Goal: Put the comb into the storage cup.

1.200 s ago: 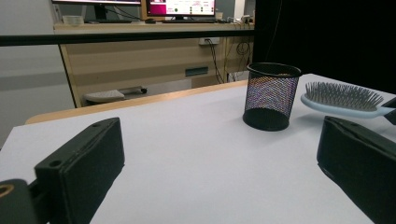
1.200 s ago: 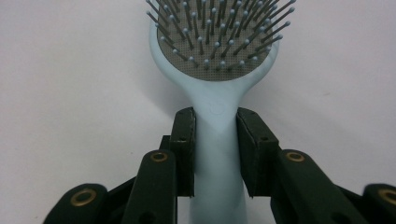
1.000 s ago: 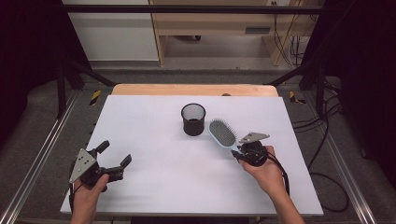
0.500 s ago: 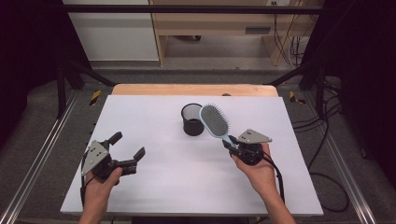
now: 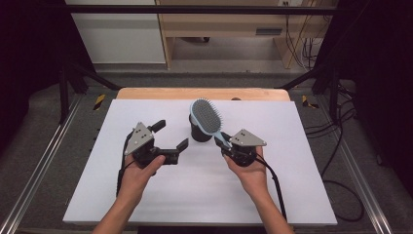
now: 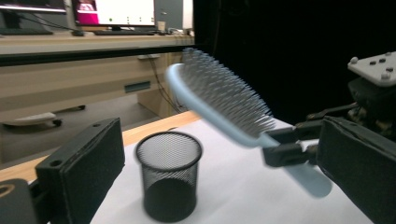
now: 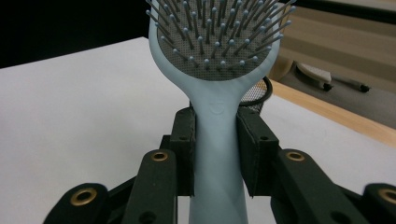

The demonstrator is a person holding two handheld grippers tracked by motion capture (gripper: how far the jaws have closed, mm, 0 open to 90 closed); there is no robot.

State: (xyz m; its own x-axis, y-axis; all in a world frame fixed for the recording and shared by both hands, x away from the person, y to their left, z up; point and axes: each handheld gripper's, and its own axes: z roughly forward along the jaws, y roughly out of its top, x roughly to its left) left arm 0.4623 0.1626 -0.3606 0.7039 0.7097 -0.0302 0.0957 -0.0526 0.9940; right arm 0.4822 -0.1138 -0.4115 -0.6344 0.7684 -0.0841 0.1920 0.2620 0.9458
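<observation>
From above, the right gripper [image 5: 223,142] clamps the handle of a pale blue hairbrush [image 5: 206,117], lifted over the black mesh cup [image 5: 199,131] on the white table [image 5: 146,195], while the left gripper [image 5: 170,135] stands wide with nothing between its jaws. The left gripper view shows the brush tilted above the cup. In the right gripper view, both pads press the handle's sides.

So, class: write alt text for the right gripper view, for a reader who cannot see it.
The right gripper clamps the handle of a pale blue hairbrush between its two black jaws, bristles facing the camera. Behind the brush head, part of a black mesh cup stands on the white table.
</observation>
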